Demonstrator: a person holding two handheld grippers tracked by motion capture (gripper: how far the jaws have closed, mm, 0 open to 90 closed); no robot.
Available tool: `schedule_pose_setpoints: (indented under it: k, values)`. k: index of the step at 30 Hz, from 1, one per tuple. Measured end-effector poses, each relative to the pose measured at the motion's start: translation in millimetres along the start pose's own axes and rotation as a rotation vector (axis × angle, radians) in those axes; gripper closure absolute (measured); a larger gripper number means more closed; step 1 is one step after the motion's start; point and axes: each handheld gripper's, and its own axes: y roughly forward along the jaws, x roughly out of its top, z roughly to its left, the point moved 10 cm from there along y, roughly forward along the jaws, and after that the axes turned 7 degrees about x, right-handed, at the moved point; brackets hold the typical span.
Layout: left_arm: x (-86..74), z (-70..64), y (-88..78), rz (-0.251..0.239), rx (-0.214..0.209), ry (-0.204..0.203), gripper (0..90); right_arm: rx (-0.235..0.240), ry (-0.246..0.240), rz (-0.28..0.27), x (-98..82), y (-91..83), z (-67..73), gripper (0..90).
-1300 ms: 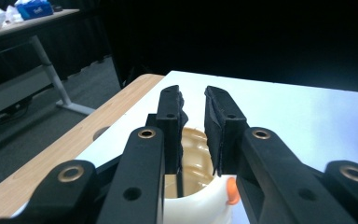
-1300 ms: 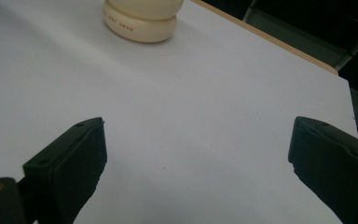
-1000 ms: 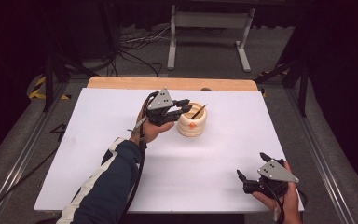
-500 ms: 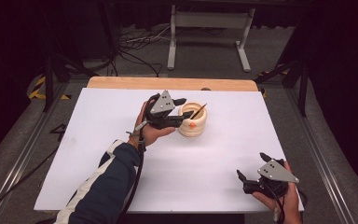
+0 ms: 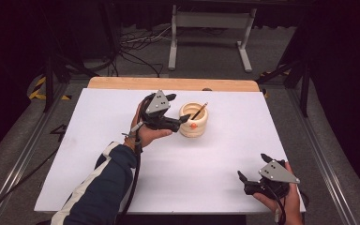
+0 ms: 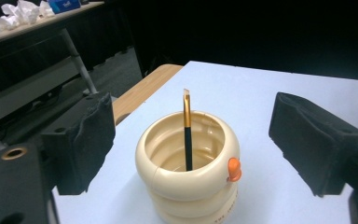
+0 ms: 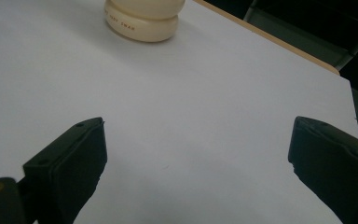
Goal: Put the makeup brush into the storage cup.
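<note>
Centrally, a flat, matte white worktop [image 5: 98, 140] is seen, edged at its far side by a pale wooden strip [image 5: 168, 84]. Grey carpeted floor [image 5: 23, 154] surrounds it, and a grey metal stand [image 5: 208, 28] is placed beyond the far edge.

A cream, glossy holder [image 5: 193, 120] of stacked rounded rings is stood upright on the far middle of the worktop. A small orange knob [image 6: 233, 169] is fixed just under its rim. A slim pen [image 6: 187, 130], black below and gold above with a slanted tip, is leaned inside the holder.

The left gripper [image 5: 180, 115] is held just beside the holder's left flank, at rim height; its foam-padded black jaws are spread apart, with the holder framed between them in the left gripper view, untouched. Compared with the frame half a second earlier, this gripper has been drawn slightly back from the holder.

The right gripper [image 5: 253, 168] is rested near the worktop's near right corner, well apart from the holder, with jaws spread wide and nothing between them. Its position is unchanged from the earlier frames.
</note>
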Motion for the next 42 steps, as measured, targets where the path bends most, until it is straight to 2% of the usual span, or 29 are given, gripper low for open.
schedule_pose_setpoints:
  k: [8, 12, 22, 24, 26, 31, 36, 39, 42]
  values:
    - [-5.5, 4.7, -4.7, 0.01, -0.005, -0.02, 7.2, 0.003, -0.002, 0.003, -0.3, 0.6, 0.4, 4.8]
    - [-8.6, 5.1, -6.0, 0.018, -0.004, -0.005, 3.2, 0.003, -0.001, 0.002, -0.2, 0.4, 0.4, 4.8]
    - [-13.0, 5.7, -13.3, 0.013, -0.017, 0.011, 1.5, 0.004, -0.004, 0.004, -0.1, 0.8, 1.4, 4.8]
    - [-13.1, 7.5, -17.3, -0.002, -0.005, 0.031, 1.6, 0.003, -0.002, 0.004, -0.1, 1.0, 1.0, 4.8]
    - [-13.7, 7.7, -19.6, -0.005, -0.003, 0.024, 1.6, 0.005, -0.005, 0.004, 0.1, 1.0, 1.7, 4.8]
    - [-19.4, 9.0, -24.2, -0.002, 0.018, 0.039, 2.1, 0.006, -0.005, 0.004, 0.0, 1.2, 1.8, 4.9]
    - [-23.9, 7.8, -27.7, 0.004, 0.008, 0.035, 2.0, 0.004, -0.008, 0.001, 0.8, 0.9, 1.9, 4.8]
    - [-27.9, 6.8, -33.2, 0.008, 0.003, 0.052, 2.2, 0.006, -0.007, 0.003, 0.5, 1.4, 2.2, 4.8]
    - [-30.9, 6.8, -35.5, 0.006, 0.002, 0.05, 2.2, 0.006, -0.012, 0.001, 1.3, 1.2, 2.7, 4.9]
